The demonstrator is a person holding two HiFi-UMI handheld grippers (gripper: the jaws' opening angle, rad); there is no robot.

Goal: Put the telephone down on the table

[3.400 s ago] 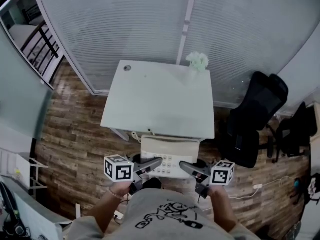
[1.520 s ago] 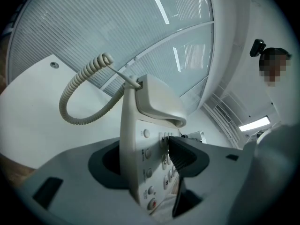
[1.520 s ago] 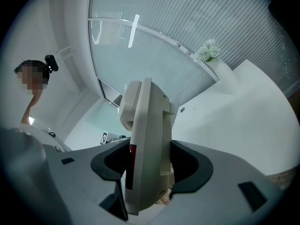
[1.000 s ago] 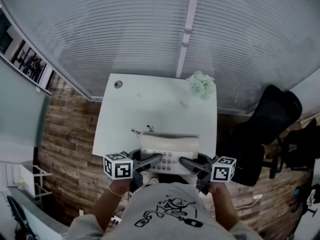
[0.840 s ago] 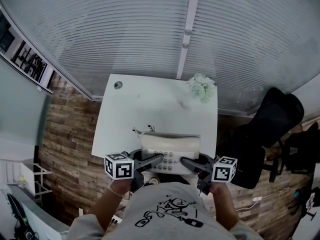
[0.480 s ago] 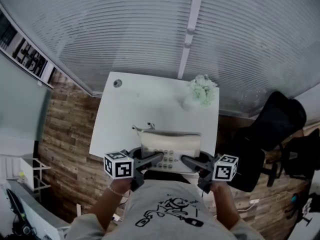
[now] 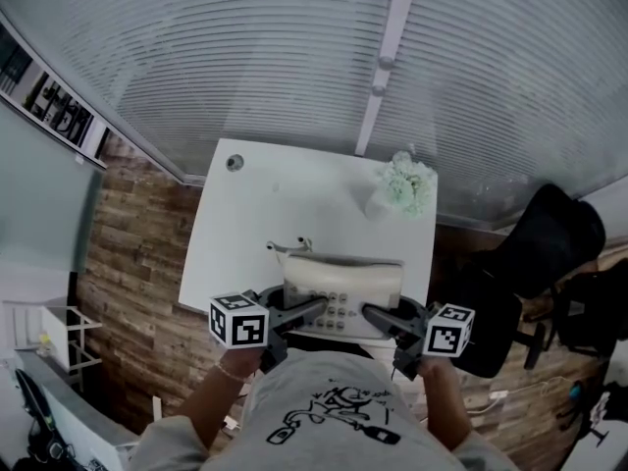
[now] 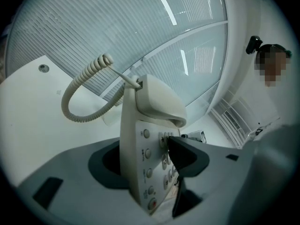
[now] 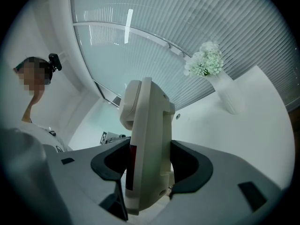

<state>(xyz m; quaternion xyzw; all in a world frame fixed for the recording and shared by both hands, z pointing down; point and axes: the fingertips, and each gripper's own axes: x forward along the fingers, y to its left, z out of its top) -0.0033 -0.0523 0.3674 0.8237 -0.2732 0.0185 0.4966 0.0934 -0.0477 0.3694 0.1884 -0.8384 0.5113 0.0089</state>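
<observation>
A beige desk telephone (image 7: 341,293) with its handset on top and a coiled cord (image 8: 84,95) hangs over the near edge of the white table (image 7: 285,204). My left gripper (image 7: 312,309) is shut on the telephone's left side (image 8: 147,172), one jaw across the keypad. My right gripper (image 7: 375,314) is shut on the telephone's right side (image 9: 147,153). In both gripper views the telephone stands edge-on between the jaws. Whether its base touches the tabletop is hidden from me.
A white vase of pale flowers (image 7: 404,186) (image 9: 208,64) stands at the table's far right corner. A round cable hole (image 7: 235,162) lies at the far left corner. Window blinds run behind the table. A black office chair (image 7: 535,253) stands to the right on the wooden floor.
Both grippers have carried the telephone forward, from in front of the table to over its near edge. The grip on it is unchanged.
</observation>
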